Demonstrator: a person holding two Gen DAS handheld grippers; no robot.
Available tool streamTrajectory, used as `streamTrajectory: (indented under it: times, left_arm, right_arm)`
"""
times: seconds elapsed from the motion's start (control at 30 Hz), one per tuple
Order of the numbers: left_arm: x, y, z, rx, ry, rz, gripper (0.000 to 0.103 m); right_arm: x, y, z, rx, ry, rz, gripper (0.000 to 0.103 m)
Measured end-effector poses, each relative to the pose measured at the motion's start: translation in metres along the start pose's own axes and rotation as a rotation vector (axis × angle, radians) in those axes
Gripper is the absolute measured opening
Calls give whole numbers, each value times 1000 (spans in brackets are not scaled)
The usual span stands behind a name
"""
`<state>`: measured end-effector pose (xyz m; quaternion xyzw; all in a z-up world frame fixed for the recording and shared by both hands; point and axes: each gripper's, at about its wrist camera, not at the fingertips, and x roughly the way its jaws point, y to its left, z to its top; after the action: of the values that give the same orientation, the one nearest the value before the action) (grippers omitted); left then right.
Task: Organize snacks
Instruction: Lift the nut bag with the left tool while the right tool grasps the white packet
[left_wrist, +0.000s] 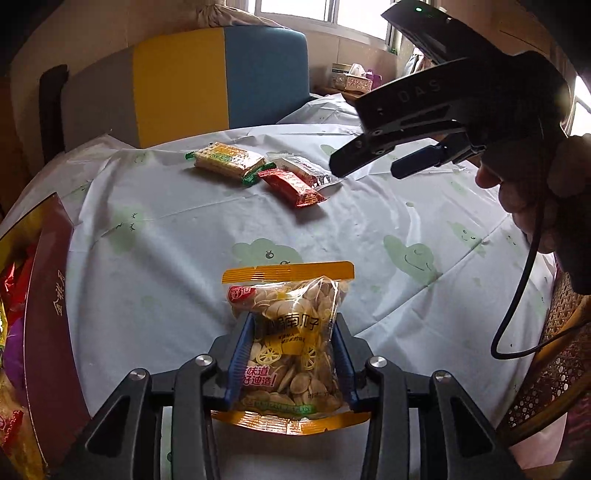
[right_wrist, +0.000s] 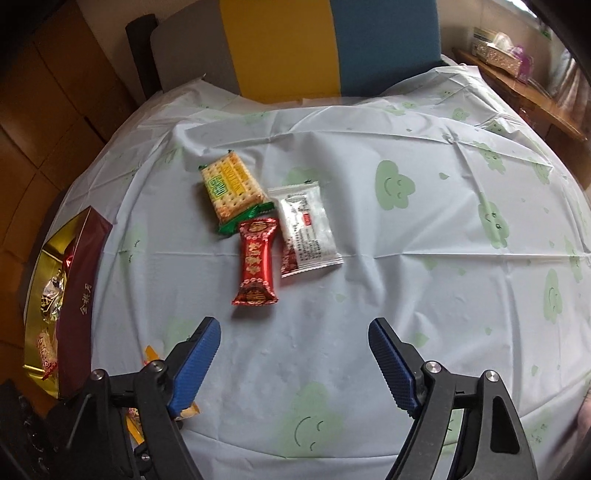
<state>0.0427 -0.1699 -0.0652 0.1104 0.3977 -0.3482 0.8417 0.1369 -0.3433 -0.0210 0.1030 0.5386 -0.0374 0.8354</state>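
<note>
Left gripper (left_wrist: 293, 332): its blue pads (left_wrist: 240, 354) pinch a clear bag of pumpkin seeds (left_wrist: 291, 347) from both sides. The bag has orange sealed strips at top and bottom and hangs above the tablecloth (left_wrist: 369, 229), close to the camera.

Right gripper (right_wrist: 294, 345): jaws spread wide, nothing between them. It hovers over a bare part of the tablecloth, pointing down toward the loose snacks. In the left wrist view it appears at upper right, carried by a hand (left_wrist: 532, 192), with a black cable (left_wrist: 517, 306) hanging from it.

Snacks on the cloth, far side of the table:
- Cracker pack (right_wrist: 231, 188), green ends, lying flat.
- Red candy pack (right_wrist: 256, 262), just in front of the cracker pack; one end touches or overlaps its green end.
- White pack (right_wrist: 304, 229), just beside the red pack on its right, edges touching or overlapping.

Box (right_wrist: 79, 302): dark red wall, gold lining, at the left edge of the table. Several wrapped snacks already lie inside it.

Background: a chair back (right_wrist: 332, 48) in grey, yellow and blue panels stands behind the table. A wooden sideboard (right_wrist: 524, 88) with a tissue box sits at far right
</note>
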Motion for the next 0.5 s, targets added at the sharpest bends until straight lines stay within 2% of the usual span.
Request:
streamTrajectory:
  times: [0.17, 0.2, 0.27, 0.3, 0.5]
  left_arm:
    - [-1, 2, -2, -12, -22, -10, 42]
    - [-1, 2, -2, -16, -25, -14, 42]
    - [-1, 5, -2, -28, -28, -27, 42]
    - [-1, 6, -2, -34, -29, -34, 42]
    - [-1, 10, -2, -56, -32, -54, 42]
  right_arm:
    - [15, 15, 31, -87, -5, -87, 82]
    - [20, 12, 37, -73, 0, -100, 80]
    - [31, 3, 49, -21, 9, -112, 65]
    - [36, -2, 55, 12, 11, -108, 63]
    - [66, -12, 77, 84, 41, -126, 62]
